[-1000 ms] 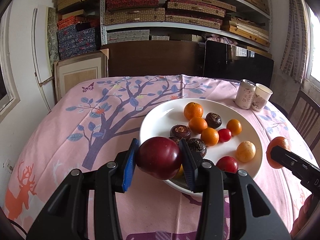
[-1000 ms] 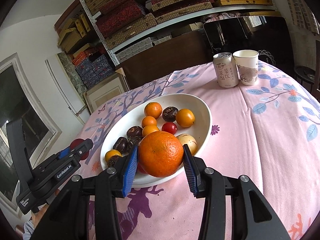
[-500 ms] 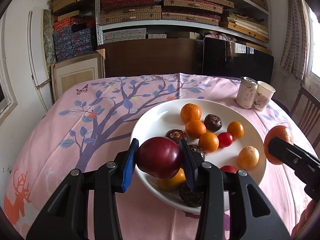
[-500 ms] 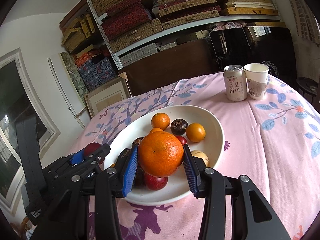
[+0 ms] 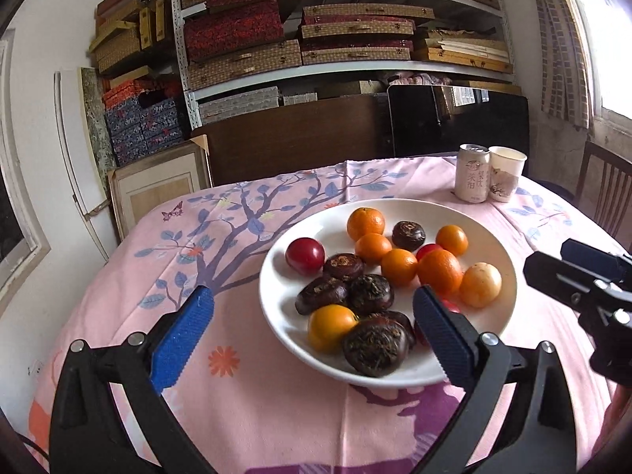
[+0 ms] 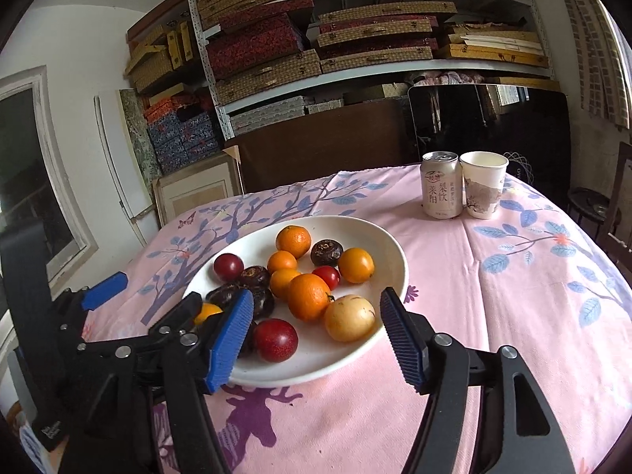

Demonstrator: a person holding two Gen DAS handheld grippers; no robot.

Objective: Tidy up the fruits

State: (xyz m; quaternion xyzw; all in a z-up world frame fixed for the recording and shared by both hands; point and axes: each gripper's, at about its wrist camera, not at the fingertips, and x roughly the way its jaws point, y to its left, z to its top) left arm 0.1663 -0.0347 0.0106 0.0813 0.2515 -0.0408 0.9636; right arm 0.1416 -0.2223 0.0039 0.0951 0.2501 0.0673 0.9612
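The fruits are all lying together in the white plate (image 6: 397,272), which is sitting near the middle of the pink tablecloth (image 6: 513,316). A dark red plum (image 5: 305,255) is resting alone toward the plate's left rim, with bare white plate around it. The large orange (image 6: 309,296) is lying in the middle of the pile, touching a yellowish round fruit (image 6: 350,317) at the near rim and a smaller tangerine (image 6: 283,281) behind it. Dark brown water chestnuts (image 5: 370,294) are crowding the near-left part, one (image 5: 374,347) sitting right at the near rim beside a yellow-orange fruit (image 5: 331,327).

The left gripper (image 5: 312,335) is hanging over the plate's near edge with its blue pads spread wide, holding nothing. The right gripper (image 6: 316,335) is likewise gaping wide and empty over the near rim.

A drink can (image 6: 441,185) and a paper cup (image 6: 483,185) are standing touching each other toward the far right edge of the table, well apart from the plate, with open cloth lying between.
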